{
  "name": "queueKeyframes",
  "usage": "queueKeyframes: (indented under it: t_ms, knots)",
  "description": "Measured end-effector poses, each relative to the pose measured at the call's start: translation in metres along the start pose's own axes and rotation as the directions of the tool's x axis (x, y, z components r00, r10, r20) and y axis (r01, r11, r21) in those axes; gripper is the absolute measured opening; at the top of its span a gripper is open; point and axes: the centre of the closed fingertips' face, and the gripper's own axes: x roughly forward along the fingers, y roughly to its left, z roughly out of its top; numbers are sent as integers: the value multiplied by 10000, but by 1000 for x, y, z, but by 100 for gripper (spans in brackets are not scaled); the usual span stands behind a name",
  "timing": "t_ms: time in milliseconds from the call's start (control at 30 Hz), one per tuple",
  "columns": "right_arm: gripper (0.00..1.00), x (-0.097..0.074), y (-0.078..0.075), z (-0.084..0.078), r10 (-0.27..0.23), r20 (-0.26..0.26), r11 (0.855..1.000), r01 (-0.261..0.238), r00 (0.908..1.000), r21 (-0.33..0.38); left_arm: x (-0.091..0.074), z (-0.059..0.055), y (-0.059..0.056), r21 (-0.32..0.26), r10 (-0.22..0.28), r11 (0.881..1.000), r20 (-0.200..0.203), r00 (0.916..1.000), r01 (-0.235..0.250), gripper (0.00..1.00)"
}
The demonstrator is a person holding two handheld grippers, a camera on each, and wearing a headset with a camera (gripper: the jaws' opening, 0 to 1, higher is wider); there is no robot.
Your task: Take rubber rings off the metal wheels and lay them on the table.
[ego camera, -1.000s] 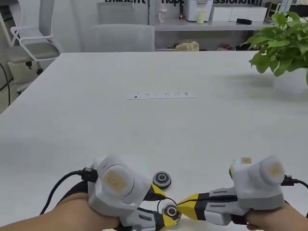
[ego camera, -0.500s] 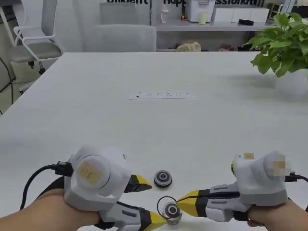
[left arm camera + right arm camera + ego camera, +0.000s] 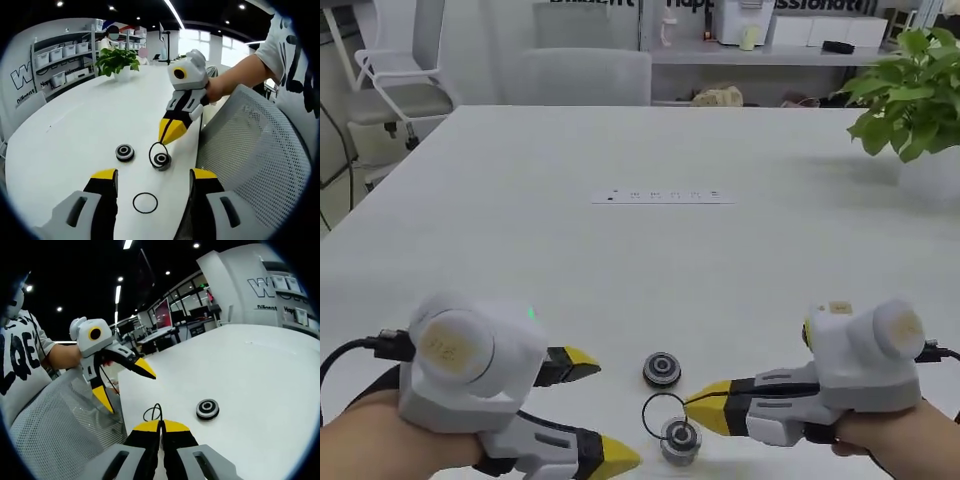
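Pinching a thin black rubber ring [image 3: 663, 414] between clenched yellow-tipped jaws, the right claw [image 3: 703, 410] sits low over the white table [image 3: 650, 260]. The ring stands out as a slack round loop just ahead of the claw's tips. One side of the loop touches a small silver metal wheel [image 3: 680, 437], which lies flat on the table just beyond and to one side of those tips. In the right gripper view the loop [image 3: 152, 412] rises directly above the closed jaws of the right claw [image 3: 161, 426]. A second metal wheel [image 3: 662, 368], its black rubber rim still on, lies flat a little further ahead of the right claw, near the first wheel but apart from it. The left claw [image 3: 600, 408] is released, its yellow tips spread wide and grasping nothing, and it points towards both wheels. In the left gripper view a loose black rubber ring [image 3: 145, 202] lies flat on the table between the left claw's [image 3: 155, 175] parted jaws, close to the table edge. Both wheels sit just ahead of it, and the right claw [image 3: 170, 134] points in from the far side.
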Motion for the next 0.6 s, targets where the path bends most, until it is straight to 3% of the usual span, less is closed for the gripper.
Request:
queueKeyframes:
  t_ms: [200, 600]
  knots:
    - [0, 2, 1, 6, 84, -79, 9998, -85, 9999, -161, -9, 1, 7, -358, 217, 9991, 225, 9995, -209, 57]
    - [0, 11, -2, 13, 237, -193, 9993, -242, 9995, -278, -24, -8, 14, -681, 491, 9966, 236, 9985, -474, 64]
